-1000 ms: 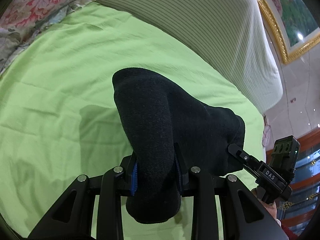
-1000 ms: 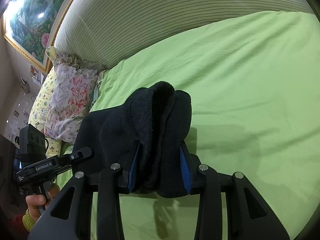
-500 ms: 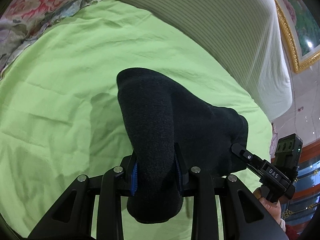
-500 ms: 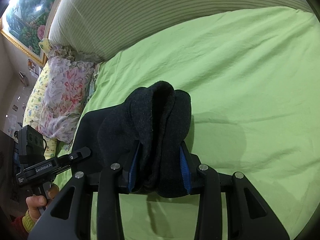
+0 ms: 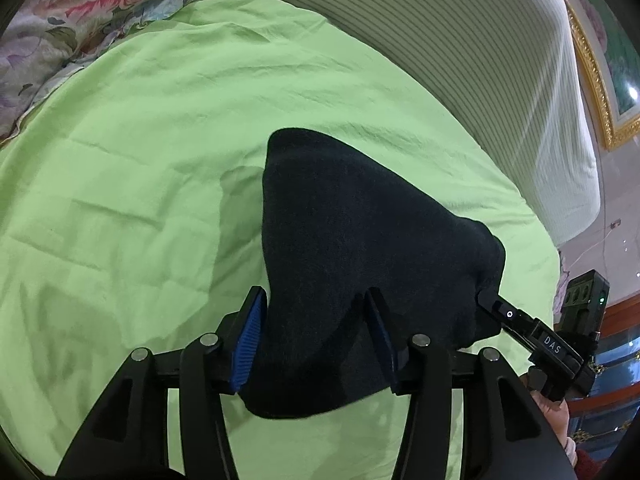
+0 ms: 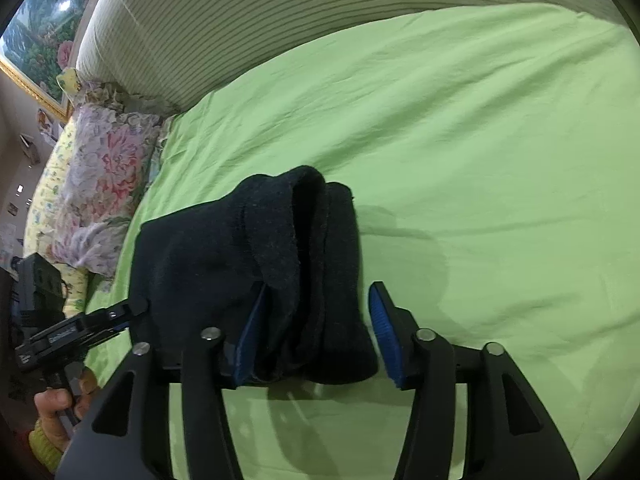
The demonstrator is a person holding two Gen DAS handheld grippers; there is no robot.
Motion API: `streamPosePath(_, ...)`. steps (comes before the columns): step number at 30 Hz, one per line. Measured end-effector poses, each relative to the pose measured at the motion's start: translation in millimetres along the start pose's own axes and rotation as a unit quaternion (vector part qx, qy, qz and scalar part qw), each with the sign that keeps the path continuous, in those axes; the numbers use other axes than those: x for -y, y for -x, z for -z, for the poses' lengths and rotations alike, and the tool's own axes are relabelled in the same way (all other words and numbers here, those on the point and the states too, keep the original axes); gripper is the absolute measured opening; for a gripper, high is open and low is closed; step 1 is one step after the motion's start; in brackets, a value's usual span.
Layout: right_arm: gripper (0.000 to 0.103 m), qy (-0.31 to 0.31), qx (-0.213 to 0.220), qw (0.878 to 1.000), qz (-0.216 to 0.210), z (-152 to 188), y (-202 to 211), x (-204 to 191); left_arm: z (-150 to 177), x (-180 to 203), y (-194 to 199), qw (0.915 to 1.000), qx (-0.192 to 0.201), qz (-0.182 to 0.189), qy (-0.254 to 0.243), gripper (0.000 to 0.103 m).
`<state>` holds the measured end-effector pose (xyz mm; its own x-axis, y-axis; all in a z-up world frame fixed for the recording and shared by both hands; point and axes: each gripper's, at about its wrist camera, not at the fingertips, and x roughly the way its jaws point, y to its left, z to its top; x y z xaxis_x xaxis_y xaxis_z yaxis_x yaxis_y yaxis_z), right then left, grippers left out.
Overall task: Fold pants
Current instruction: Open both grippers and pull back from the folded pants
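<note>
1. A wrinkled lime-green bedsheet (image 5: 160, 160) fills both views; a cream striped headboard (image 6: 280, 20) runs from ten to two o'clock.
2. The folded black knit pants (image 5: 360, 260) lie bunched on the sheet between both tools.
3. The left gripper (image 5: 316, 332) is opening; cloth sits between its blue pads.
4. The right gripper (image 6: 316, 332) is opening; its three-o'clock pad stands clear of the cloth.
</note>
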<state>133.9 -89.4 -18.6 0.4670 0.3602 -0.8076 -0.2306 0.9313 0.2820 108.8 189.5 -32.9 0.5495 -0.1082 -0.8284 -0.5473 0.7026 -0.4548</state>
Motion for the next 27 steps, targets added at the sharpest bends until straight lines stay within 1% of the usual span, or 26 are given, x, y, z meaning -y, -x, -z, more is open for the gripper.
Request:
streamPosePath(1, 0.058, 0.008, 0.004, 1.000, 0.008, 1, 2, -2, 2, 2, 1, 1.0000, -0.001, -0.003, -0.002, 0.057)
streamPosePath(2, 0.059, 0.016, 0.007, 1.000, 0.015, 1, 4, -4, 3, 3, 2, 0.9999, -0.003, -0.009, -0.004, 0.059)
streamPosePath(4, 0.061, 0.030, 0.013, 0.999, 0.027, 3, 8, -6, 7, 8, 4, 0.9997, -0.001, -0.019, -0.013, 0.060)
streamPosePath(7, 0.063, 0.041, 0.021, 0.998, 0.039, 5, 12, -7, 14, 12, 9, 0.9993, 0.001, -0.032, -0.021, 0.066)
streamPosePath(10, 0.064, 0.048, 0.025, 0.997, 0.050, 6, 15, -7, 21, 14, 14, 0.9988, 0.005, -0.041, -0.026, 0.069)
streamPosePath(15, 0.065, 0.050, 0.034, 0.996, 0.063, 8, 22, -6, 31, 16, 19, 0.9979, 0.001, -0.055, -0.034, 0.071)
streamPosePath(19, 0.065, 0.057, 0.042, 0.995, 0.066, 12, 29, -9, 38, 14, 24, 0.9976, 0.004, -0.062, -0.033, 0.075)
streamPosePath(24, 0.065, 0.081, 0.049, 0.994, 0.058, 24, 38, -20, 46, 13, 34, 0.9964, 0.016, -0.072, -0.041, 0.076)
streamPosePath(27, 0.066, 0.104, 0.060, 0.992, 0.050, 34, 43, -30, 52, 15, 39, 0.9956, 0.028, -0.071, -0.055, 0.078)
